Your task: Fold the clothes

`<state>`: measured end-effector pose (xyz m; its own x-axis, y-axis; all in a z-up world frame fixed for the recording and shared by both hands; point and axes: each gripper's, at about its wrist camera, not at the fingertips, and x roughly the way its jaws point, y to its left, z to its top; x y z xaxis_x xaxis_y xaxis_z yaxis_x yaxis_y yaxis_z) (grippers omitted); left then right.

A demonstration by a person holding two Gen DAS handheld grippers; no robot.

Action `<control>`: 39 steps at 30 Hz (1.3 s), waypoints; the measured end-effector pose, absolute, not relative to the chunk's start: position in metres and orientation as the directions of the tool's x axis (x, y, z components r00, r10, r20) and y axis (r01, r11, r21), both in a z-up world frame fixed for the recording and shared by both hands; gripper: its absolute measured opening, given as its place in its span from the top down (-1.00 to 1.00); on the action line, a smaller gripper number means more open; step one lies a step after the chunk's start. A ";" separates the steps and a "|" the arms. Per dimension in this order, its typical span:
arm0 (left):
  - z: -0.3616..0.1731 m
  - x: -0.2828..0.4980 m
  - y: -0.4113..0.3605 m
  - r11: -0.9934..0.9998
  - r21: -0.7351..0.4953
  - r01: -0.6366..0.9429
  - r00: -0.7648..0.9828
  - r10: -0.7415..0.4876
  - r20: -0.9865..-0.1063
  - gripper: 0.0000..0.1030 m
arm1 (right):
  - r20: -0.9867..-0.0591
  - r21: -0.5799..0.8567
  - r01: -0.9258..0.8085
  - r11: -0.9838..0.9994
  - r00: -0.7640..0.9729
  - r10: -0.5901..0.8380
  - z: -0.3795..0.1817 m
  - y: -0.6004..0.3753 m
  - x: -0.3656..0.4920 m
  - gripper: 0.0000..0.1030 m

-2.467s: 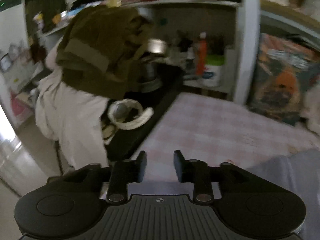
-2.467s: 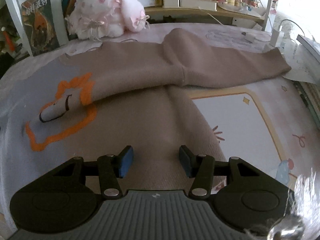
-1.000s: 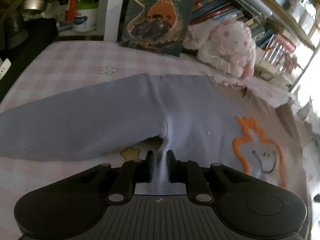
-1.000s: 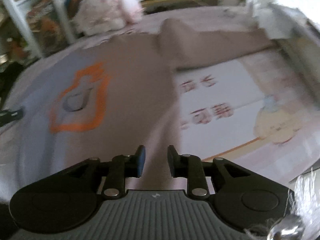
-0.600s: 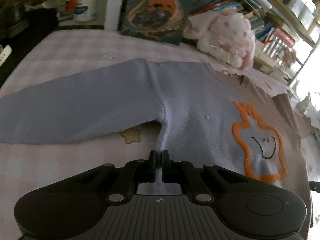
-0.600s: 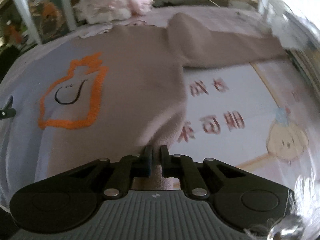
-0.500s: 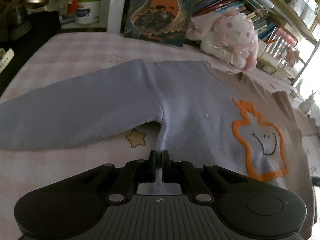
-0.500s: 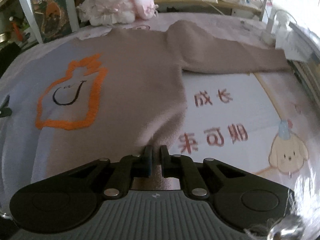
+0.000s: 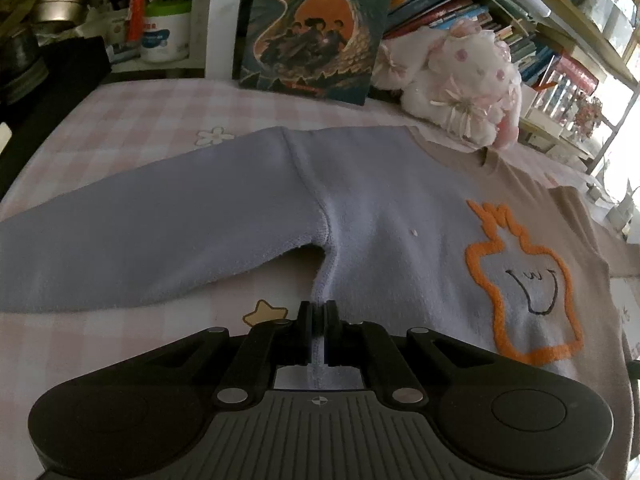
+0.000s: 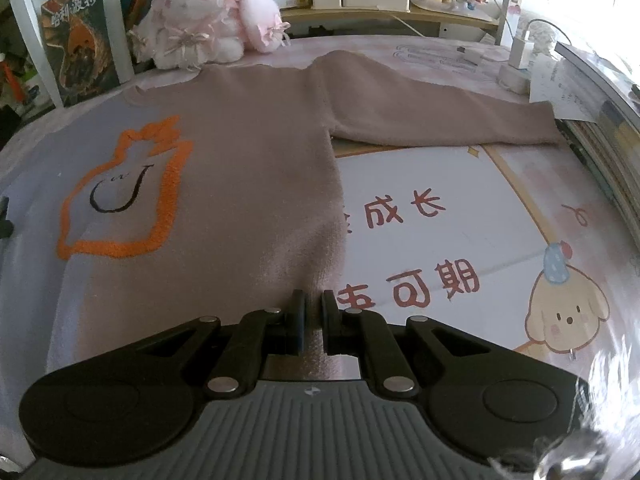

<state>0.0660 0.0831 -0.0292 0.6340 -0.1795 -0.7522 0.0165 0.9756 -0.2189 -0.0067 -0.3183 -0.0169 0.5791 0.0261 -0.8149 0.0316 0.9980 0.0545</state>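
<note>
Left wrist view first: the left gripper (image 9: 319, 316) has its jaws clamped on the side seam of the sweater (image 9: 384, 216), just below the armpit at 6 o'clock in the frame. From there the lilac sleeve (image 9: 132, 232) runs out toward 9 o'clock across the pink checked worktop (image 9: 120, 112). The orange outlined figure (image 9: 524, 284) sits at 3 o'clock. A plush rabbit (image 9: 460, 72) and a poster-like book cover (image 9: 316, 24) stand beyond the collar, toward 12 and 1 o'clock.

Right wrist view: the right gripper (image 10: 311, 316) has its jaws clamped on the opposite side edge, where the taupe half of the body meets a printed mat (image 10: 460, 240). The taupe sleeve (image 10: 440, 112) stretches toward 2 o'clock, its cuff near a stack of papers (image 10: 560, 96).

The sweater lies flat, front up, spread full width, with no fold yet made. I judge the main risk to be an uneven lift: both grips are narrow pinches on a thick, fuzzy knit, so the fabric could slide out or stretch at the seam. The long sleeves would trail and could drag into the rabbit or the papers. The knit looks soft, plush and heavy; the orange outline is raised and towel-like.
</note>
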 end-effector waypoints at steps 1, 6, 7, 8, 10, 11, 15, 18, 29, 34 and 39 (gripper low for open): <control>-0.029 0.067 0.083 0.975 -0.221 0.014 0.635 -0.179 -0.751 0.93 | -0.814 0.049 0.031 0.998 0.580 0.022 -0.017 -0.317 -0.006 0.85; -0.027 0.066 0.079 0.979 -0.202 -0.004 0.640 -0.153 -0.753 0.87 | -0.812 0.034 0.027 0.999 0.583 0.012 -0.018 -0.314 -0.003 0.83; -0.026 0.064 0.077 0.981 -0.191 -0.007 0.641 -0.143 -0.754 0.86 | -0.813 0.036 0.025 0.999 0.582 0.015 -0.018 -0.315 -0.003 0.81; -0.024 0.060 0.075 0.984 -0.180 -0.002 0.643 -0.137 -0.754 0.83 | -0.814 0.040 0.022 0.999 0.581 0.020 -0.017 -0.315 -0.003 0.80; -0.020 0.050 0.074 0.986 -0.169 0.004 0.642 -0.133 -0.755 0.76 | -0.813 0.051 0.013 0.999 0.581 0.034 -0.017 -0.319 -0.004 0.76; -0.019 0.043 0.072 0.986 -0.168 -0.003 0.640 -0.127 -0.758 0.69 | -0.812 0.059 0.011 0.998 0.582 0.042 -0.017 -0.321 -0.005 0.73; -0.019 0.017 0.063 0.986 -0.161 -0.038 0.632 -0.101 -0.768 0.47 | -0.819 0.088 -0.013 0.996 0.568 0.079 -0.018 -0.329 -0.012 0.46; -0.019 -0.002 0.057 0.986 -0.156 -0.064 0.625 -0.082 -0.776 0.34 | -0.820 0.115 -0.047 0.992 0.559 0.121 -0.019 -0.337 -0.021 0.44; -0.019 -0.060 0.036 0.981 -0.130 -0.142 0.600 -0.020 -0.800 0.91 | -0.807 0.138 -0.190 0.972 0.547 0.221 -0.019 -0.345 -0.035 0.70; -0.019 -0.064 0.032 0.977 -0.124 -0.173 0.604 0.006 -0.797 0.91 | -0.795 0.125 -0.193 0.973 0.568 0.215 -0.020 -0.345 -0.033 0.72; -0.020 -0.065 0.029 0.976 -0.115 -0.185 0.611 0.022 -0.791 0.90 | -0.789 0.126 -0.218 0.968 0.569 0.231 -0.021 -0.349 -0.033 0.72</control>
<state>-0.0648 0.0285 -0.0203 0.6108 0.0223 -0.7914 -0.1849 0.9760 -0.1153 -0.0325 -0.3488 -0.0215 0.5690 0.2310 -0.7892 -0.2183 0.9677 0.1259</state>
